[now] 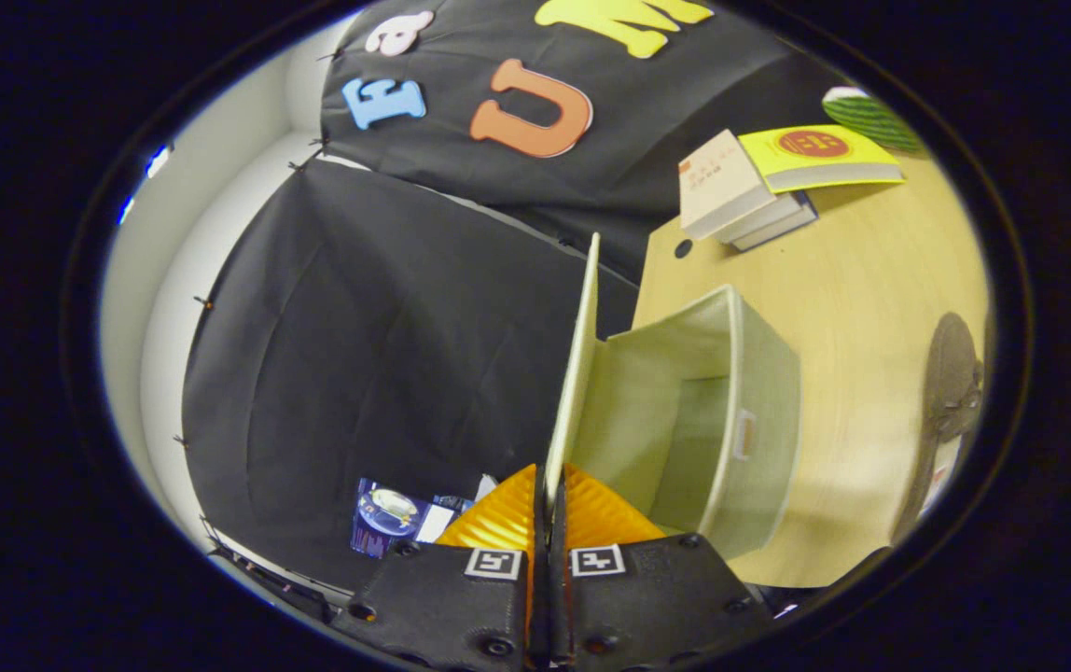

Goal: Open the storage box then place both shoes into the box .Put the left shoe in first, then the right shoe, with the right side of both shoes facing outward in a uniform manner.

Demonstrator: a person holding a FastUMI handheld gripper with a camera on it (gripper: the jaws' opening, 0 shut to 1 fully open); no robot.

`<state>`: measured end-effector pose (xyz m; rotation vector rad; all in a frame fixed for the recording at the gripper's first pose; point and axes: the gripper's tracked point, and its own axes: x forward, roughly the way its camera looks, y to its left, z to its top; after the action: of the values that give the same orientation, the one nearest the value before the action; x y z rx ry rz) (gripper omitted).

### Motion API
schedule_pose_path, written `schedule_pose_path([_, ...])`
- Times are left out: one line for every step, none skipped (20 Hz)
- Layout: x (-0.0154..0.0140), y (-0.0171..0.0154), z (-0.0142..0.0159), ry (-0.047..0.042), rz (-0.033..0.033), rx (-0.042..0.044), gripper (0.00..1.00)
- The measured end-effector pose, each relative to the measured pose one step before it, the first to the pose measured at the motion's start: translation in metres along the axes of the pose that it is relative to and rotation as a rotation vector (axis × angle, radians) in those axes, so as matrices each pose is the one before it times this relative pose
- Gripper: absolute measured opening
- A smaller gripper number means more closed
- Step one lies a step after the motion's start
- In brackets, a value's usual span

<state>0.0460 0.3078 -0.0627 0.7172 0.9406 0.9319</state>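
Claw (549,504) closed tight on the lid (577,373), orange fingers (498,523) pressing both its faces, lid raised edge-on, open box (759,411) just beyond on the worktop (871,299), shoe (953,378) beside box, books (759,182) further off.

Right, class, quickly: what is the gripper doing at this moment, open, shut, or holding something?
Gripper: shut on the lid of the storage box, holding it swung up and open.
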Motion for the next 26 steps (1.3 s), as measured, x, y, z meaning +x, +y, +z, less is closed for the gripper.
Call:
schedule_pose_path([0.00739, 0.01375, 0.00049, 0.00192, -0.01169, -0.03696, 0.06])
schedule_pose_path([0.00931, 0.01431, -0.00208, 0.00922, -0.01065, -0.02875, 0.06])
schedule_pose_path([0.00873, 0.01513, -0.00175, 0.01156, -0.00066, -0.02688, 0.06])
schedule_pose_path([0.01087, 0.01474, -0.00184, 0.01363, -0.00724, -0.02728, 0.06])
schedule_pose_path([0.0123, 0.01014, -0.00096, 0.0122, -0.01323, -0.02361, 0.06])
schedule_pose_path([0.01131, 0.00963, -0.00263, 0.01568, -0.0067, -0.0267, 0.06])
schedule_pose_path([0.0107, 0.00936, 0.00006, 0.0076, -0.00259, -0.03353, 0.07])
schedule_pose_path([0.008, 0.00932, 0.00162, -0.00079, -0.0102, -0.03082, 0.11])
schedule_pose_path([0.00759, 0.00705, 0.00118, 0.00947, -0.00587, -0.02311, 0.13])
schedule_pose_path([0.00418, 0.00791, -0.0023, 0.00331, -0.00258, -0.01352, 0.14])
schedule_pose_path([0.00576, 0.00538, 0.00016, -0.00099, -0.00229, -0.01213, 0.15])
schedule_pose_path([0.00381, 0.00258, 0.00081, -0.00195, -0.01363, -0.01925, 0.19])
schedule_pose_path([0.00523, 0.00375, 0.00066, 0.00149, -0.00504, -0.02092, 0.21])
schedule_pose_path([0.00218, 0.00375, -0.00163, 0.00089, -0.00127, -0.0147, 0.31])
schedule_pose_path([0.00352, 0.00242, 0.00049, -0.00489, -0.00225, -0.01553, 0.42])
schedule_pose_path([0.0006, -0.00143, -0.00155, 0.00317, -0.01876, -0.02169, 0.52])
schedule_pose_path([-0.0006, -0.00473, -0.00006, -0.00277, -0.02675, -0.02503, 0.65])
schedule_pose_path([-0.00209, -0.00464, 0.00104, -0.01634, -0.02631, -0.02049, 0.78])
schedule_pose_path([-0.00412, -0.00562, 0.0035, -0.0141, -0.02342, -0.01425, 0.83])
schedule_pose_path([-0.00371, -0.00414, 0.00002, -0.01528, -0.01997, -0.00848, 0.87])
schedule_pose_path([-0.00444, -0.00562, 0.00074, -0.01346, -0.02023, -0.00694, 0.92])
schedule_pose_path([-0.00557, -0.006, -0.00008, -0.00973, -0.02357, -0.01701, 0.94])
schedule_pose_path([-0.00642, -0.00925, 0.00107, -0.01486, -0.03057, -0.02303, 0.95])
schedule_pose_path([-0.00663, -0.0098, 0.00401, -0.02254, -0.03301, -0.02287, 0.97])
schedule_pose_path([-0.00771, -0.00942, 0.00454, -0.02294, -0.03074, -0.01667, 0.96])
schedule_pose_path([-0.00871, -0.00904, 0.00164, -0.02172, -0.0252, -0.00756, 0.96])
